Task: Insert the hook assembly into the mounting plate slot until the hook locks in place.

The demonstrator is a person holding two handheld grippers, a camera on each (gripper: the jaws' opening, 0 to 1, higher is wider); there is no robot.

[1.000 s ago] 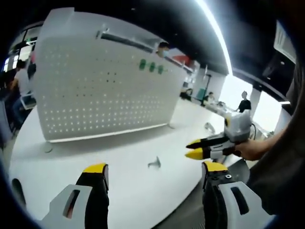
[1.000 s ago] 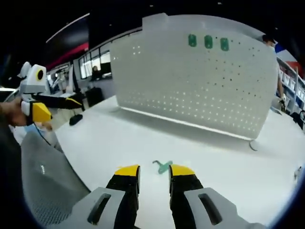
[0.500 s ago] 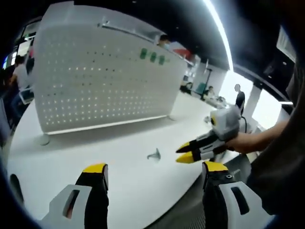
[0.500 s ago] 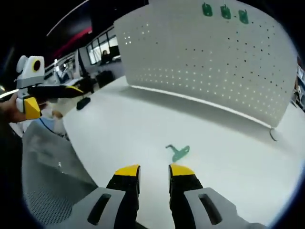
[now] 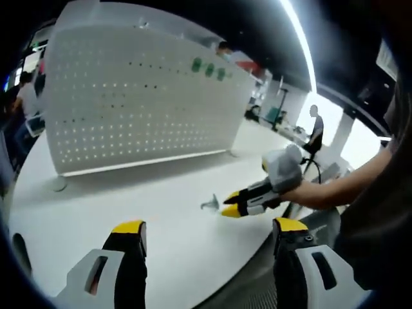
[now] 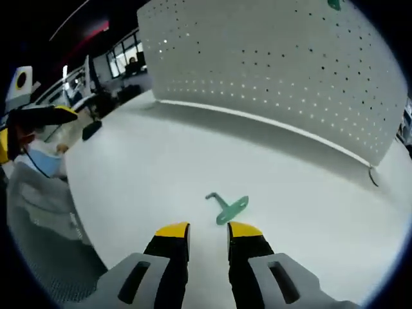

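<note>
Green hook (image 6: 228, 207) flat on white table (image 6: 141, 187), lower centre of right gripper view, just above right gripper (image 6: 207, 233); jaws narrowly parted, empty. Left gripper (image 5: 203, 235) wide open, empty. Pegboard (image 6: 277, 71) upper frame. Risk: flat hook skids, pinch misses.

The right tool (image 6: 205, 235) points forward and down, its jaws a narrow gap apart, nothing between them. The left tool (image 5: 205, 235) is held level, jaws spread wide.
</note>
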